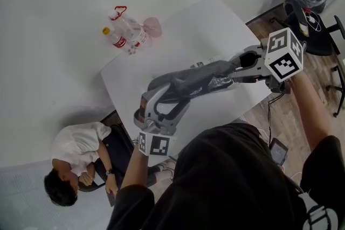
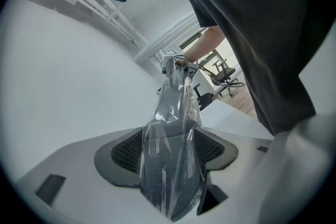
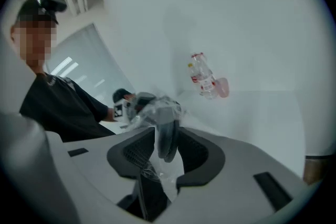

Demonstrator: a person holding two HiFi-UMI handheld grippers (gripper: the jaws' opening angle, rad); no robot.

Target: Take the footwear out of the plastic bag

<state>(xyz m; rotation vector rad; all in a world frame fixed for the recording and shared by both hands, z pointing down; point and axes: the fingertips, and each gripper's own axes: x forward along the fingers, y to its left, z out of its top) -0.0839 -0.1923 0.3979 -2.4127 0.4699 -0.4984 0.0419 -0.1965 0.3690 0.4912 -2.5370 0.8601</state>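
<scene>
White desk [image 1: 215, 24] beneath shoe [image 1: 183, 83] | left tool [image 2: 169, 157] clamps shoe through bag [image 1: 220, 82] | right tool [image 3: 165, 147] pinches bag's far end, likely to peel it off

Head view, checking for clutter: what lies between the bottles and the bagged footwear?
Only bare table between bottles and bagged footwear, seen in the head view.

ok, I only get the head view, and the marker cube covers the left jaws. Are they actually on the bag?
Observer: Yes. In the left gripper view the left gripper is clamped on the plastic bag, with pads pressing both sides and grey footwear inside it.
Operator: And the right?
Observer: In the right gripper view the right gripper pinches the bag's other end, with a dark edge of the footwear between its pads.
</scene>
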